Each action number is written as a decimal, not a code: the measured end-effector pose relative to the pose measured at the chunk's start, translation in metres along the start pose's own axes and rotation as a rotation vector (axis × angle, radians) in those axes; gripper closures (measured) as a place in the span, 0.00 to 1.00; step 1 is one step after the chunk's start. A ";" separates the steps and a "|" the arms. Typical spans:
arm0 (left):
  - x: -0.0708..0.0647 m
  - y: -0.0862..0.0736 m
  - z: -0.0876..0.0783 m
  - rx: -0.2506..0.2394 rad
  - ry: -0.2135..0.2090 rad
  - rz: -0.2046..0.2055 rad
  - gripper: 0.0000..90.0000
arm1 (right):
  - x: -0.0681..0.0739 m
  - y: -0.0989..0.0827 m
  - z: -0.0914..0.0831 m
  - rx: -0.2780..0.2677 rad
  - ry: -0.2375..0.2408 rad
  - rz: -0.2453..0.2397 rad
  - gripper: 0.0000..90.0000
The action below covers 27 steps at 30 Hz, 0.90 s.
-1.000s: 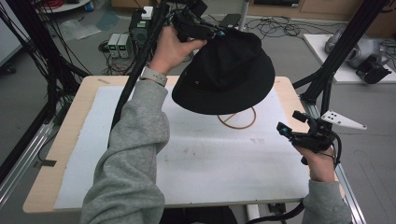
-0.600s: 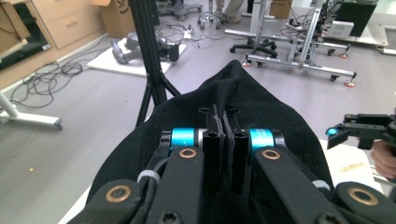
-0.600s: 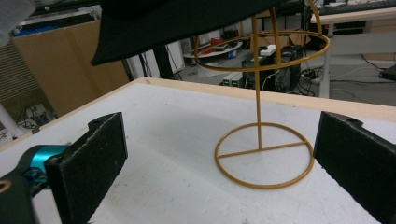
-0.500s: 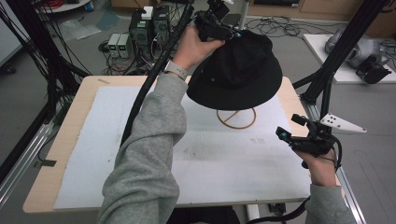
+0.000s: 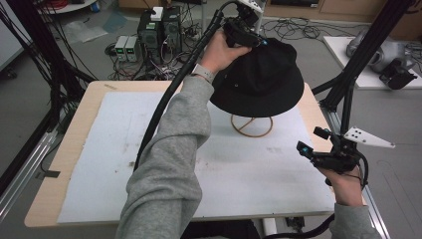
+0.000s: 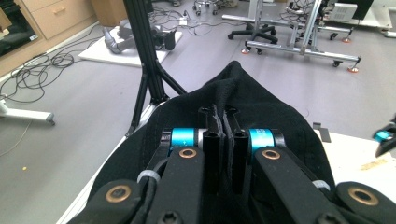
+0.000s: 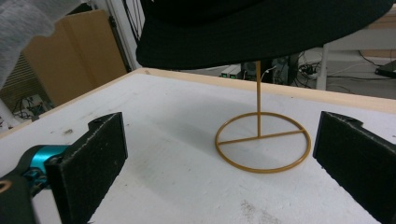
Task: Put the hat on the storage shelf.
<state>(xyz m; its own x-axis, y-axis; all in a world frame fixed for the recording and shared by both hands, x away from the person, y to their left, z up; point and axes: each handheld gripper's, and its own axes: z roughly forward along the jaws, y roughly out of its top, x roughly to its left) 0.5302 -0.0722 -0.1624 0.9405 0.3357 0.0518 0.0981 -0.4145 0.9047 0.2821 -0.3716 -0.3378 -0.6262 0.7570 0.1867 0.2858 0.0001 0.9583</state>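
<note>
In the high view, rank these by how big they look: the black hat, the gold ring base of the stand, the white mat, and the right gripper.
1. white mat
2. black hat
3 and 4. right gripper and gold ring base: they look alike in size, and the hat hides part of the ring, so no firm order.

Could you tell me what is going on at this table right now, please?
A person holds a claw in each hand at a wooden table with a white mat. The left claw is shut on the crown of a black fabric bucket hat, holding it up over a thin gold wire stand with a ring base; whether the hat rests on the stand's post cannot be told. The right claw hovers open near the table's right edge, facing the stand and holding nothing.
</note>
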 end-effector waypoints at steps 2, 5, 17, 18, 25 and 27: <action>0.001 -0.001 0.006 -0.001 0.000 -0.004 0.98 | 0.001 -0.001 -0.002 0.002 0.000 -0.003 0.02; 0.002 -0.003 0.013 0.013 0.013 0.000 0.98 | 0.002 -0.002 -0.003 0.004 0.000 -0.007 0.02; 0.001 -0.013 0.043 0.044 -0.021 -0.027 0.98 | 0.003 -0.005 -0.007 0.018 -0.004 -0.003 0.02; 0.001 -0.015 0.045 0.044 -0.022 -0.035 0.98 | 0.003 -0.005 -0.007 0.019 -0.005 -0.005 0.02; 0.001 -0.019 0.053 0.054 -0.037 -0.039 0.97 | 0.002 -0.005 -0.007 0.020 -0.003 -0.001 0.02; 0.001 -0.019 0.052 0.054 -0.036 -0.043 0.97 | 0.002 -0.005 -0.007 0.021 -0.003 -0.004 0.02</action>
<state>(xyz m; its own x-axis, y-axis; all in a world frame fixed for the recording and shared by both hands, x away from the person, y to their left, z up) 0.5465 -0.1077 -0.2019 0.9459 0.3245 -0.0030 0.1556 -0.4455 0.8816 0.2743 -0.3748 -0.3408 -0.6249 0.7591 0.1825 0.2991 0.0168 0.9541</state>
